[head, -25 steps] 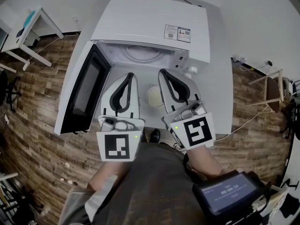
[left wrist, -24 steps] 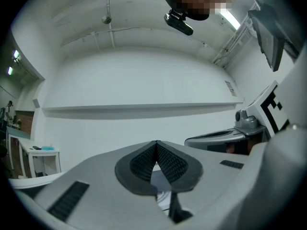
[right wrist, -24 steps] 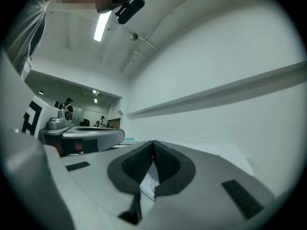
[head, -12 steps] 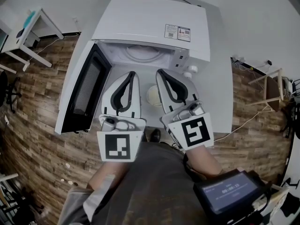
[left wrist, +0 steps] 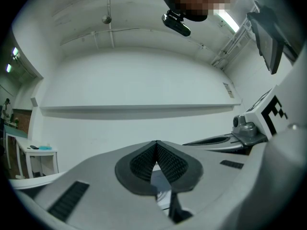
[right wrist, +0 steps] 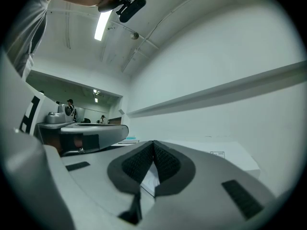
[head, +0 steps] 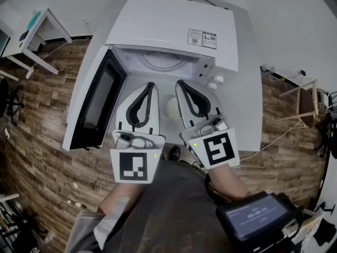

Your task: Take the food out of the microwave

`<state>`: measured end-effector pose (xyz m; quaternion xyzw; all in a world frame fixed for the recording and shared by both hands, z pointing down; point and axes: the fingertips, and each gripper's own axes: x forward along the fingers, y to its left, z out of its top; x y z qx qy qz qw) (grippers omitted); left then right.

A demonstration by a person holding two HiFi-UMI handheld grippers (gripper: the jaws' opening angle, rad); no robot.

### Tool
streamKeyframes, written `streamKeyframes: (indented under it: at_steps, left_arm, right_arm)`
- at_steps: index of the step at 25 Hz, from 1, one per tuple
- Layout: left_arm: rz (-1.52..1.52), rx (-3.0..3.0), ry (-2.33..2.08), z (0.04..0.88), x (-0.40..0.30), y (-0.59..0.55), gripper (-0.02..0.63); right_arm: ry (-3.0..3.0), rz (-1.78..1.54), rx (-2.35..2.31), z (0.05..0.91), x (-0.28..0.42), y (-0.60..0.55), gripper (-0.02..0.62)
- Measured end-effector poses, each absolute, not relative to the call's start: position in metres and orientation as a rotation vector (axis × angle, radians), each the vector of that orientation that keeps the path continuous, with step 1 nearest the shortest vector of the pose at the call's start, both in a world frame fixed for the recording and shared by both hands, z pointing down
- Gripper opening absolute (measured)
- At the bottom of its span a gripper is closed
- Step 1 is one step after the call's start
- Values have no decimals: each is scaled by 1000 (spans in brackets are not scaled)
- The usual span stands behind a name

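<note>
Here we hold the left gripper point(head: 149, 85) and the right gripper point(head: 179, 82) side by side in front of the white microwave point(head: 174, 25), and its door point(head: 97, 101) stands open to the left. In the left gripper view the ribbed pads point(left wrist: 169, 161) are pressed together at the tips and nothing is between them. In the right gripper view the pads point(right wrist: 166, 164) meet in the same way, also with nothing pinched. The food, a round pale bowl point(head: 172, 108), is between the two grippers, in front of the open cavity and outside it. We cannot tell if a gripper touches it. Inside the cavity we see only the glass turntable point(head: 158, 62).
</note>
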<state>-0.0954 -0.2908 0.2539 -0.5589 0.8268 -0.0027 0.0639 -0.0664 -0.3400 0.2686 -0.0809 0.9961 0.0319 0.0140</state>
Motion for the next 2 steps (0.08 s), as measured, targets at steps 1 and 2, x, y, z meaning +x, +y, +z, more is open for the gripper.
streamKeyframes:
  at_steps: [1, 2]
  left_arm:
    - [-7, -1690, 2500, 255, -96, -292, 6]
    - [-4, -1692, 2503, 256, -96, -293, 6]
  right_arm:
    - [3103, 97, -252, 270, -67, -341, 6]
    - [3104, 95, -253, 271, -67, -342, 6]
